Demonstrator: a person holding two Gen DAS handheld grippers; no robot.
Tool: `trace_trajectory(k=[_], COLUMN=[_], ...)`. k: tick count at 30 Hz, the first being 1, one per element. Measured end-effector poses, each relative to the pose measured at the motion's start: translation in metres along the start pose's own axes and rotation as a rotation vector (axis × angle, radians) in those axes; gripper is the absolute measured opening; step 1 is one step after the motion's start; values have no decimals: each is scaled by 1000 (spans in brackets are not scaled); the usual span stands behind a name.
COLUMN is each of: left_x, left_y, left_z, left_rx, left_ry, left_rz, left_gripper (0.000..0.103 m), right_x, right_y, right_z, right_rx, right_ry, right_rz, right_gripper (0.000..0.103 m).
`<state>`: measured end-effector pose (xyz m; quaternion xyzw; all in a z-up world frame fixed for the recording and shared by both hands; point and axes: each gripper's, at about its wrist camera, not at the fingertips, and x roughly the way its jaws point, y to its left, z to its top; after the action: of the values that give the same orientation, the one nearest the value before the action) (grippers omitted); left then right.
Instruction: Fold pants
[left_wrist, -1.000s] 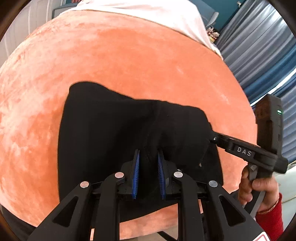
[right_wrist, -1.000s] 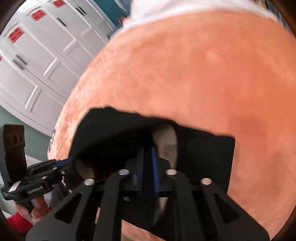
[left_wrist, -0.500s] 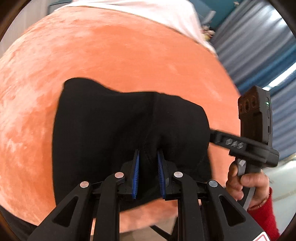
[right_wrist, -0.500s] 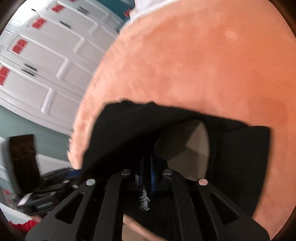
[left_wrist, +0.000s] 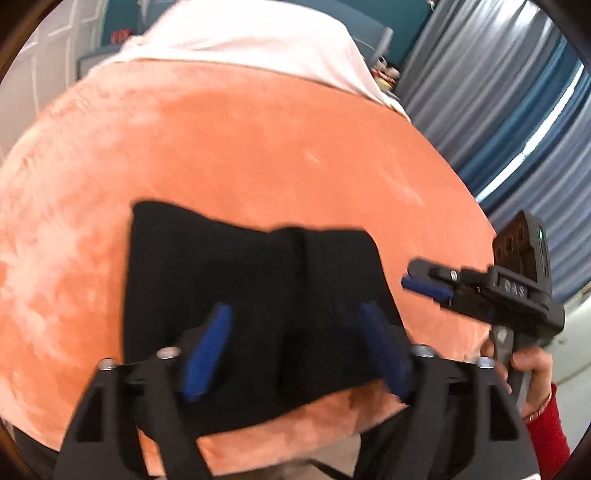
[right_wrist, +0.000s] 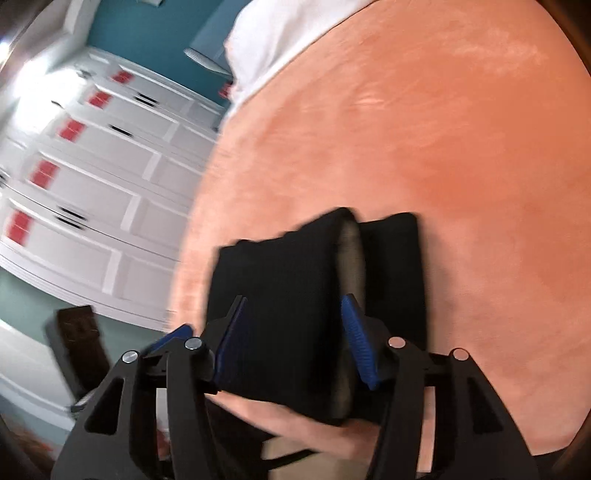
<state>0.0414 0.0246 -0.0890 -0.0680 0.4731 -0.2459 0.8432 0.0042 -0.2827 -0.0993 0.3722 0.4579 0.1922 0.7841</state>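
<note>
Left wrist view: black pants (left_wrist: 255, 295) lie folded into a compact packet near the front edge of the orange bed (left_wrist: 258, 147). Left tongs (left_wrist: 295, 350) and right tongs (right_wrist: 295, 339) gape apart, gripping nothing; the fold apparently needs no holding.

We see a bed covered by an orange plush blanket (left_wrist: 258, 147). On it, near its front edge, lie the black pants (left_wrist: 221, 280), folded into a compact rectangle with 1 pale inner lining showing. A white sheet (left_wrist: 251, 40) covers the far end.
</note>
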Motion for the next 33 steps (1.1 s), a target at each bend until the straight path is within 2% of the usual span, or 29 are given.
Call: trace_trajectory(k=[1,3,5,6,8,10,11,12,13,14,15,16,17,18,19,21,22,25,28,30,31,32,33], left_x=[2,13,19,18,11,18,25,39,46,56,59,57,55,54,55,56,57,60,60,62,62,63,64], left_y=[2,13,24,33,38,43,45,47,48,48,48,50,47,46,45,45,45,45,47,48,48,48,48], left_z=[3,13,18,17,10,4,1,-4,-6,-10,-13,-15,-15,-12,-10,-13,-11,-10,-9,-9,-9,-9,-9], left_rx=[-9,-55,-89,-93,-69,-32,-21,-5,5,17,23,23,22,23,23,24,25,26,14,7,7,12,10], left_ry=[-6,13,34,43,32,46,57,81,95,107,107,99,89,89,89,100,109,127,137,140,141,145,151], left_rz=[12,87,175,225,316,417,436,463,476,499,518,522,526,532,538,536,539,546,536,524,536,543,542], left_gripper=[74,74,74,74,74,79,79,79,80,80,80,80,80,81,81,81,81,81,85,86,86,86,86], right_x=[7,38,67,69,42,13,10,19,35,47,40,33,27,23,25,43,51,52,15,5,10,15,15], right_y=[1,6,13,22,41,48,39,23,8,-8,-9,-6,-3,-1,-1,-7,-4,12,26,22,20,14,13], right_z=[2,5,2,2,3,3,3,2,0,-4,-5,-4,-4,-4,-5,-12,-15,-13,1,6,8,10,12], right_rx=[4,-60,-110,-132,-160,-183,-173,-170,-168,-141,-98,-71,-64,-65,-67,-57,-79,-150,-146,-162,-167,-171,-165], right_ry=[14,61,142,134,61,-10,-14,26,94,146,103,80,56,28,22,84,82,78,-11,-45,-33,-26,-35], right_rz=[-4,-140,-215,-240,-214,-251,-267,-303,-359,-384,-331,-290,-276,-281,-287,-290,-311,-364,-320,-339,-387,-510,-531], right_gripper=[59,60,9,7,6,7,9,13,25,27,28,37,61,72,76,75,69,30,4,10,10,10,10])
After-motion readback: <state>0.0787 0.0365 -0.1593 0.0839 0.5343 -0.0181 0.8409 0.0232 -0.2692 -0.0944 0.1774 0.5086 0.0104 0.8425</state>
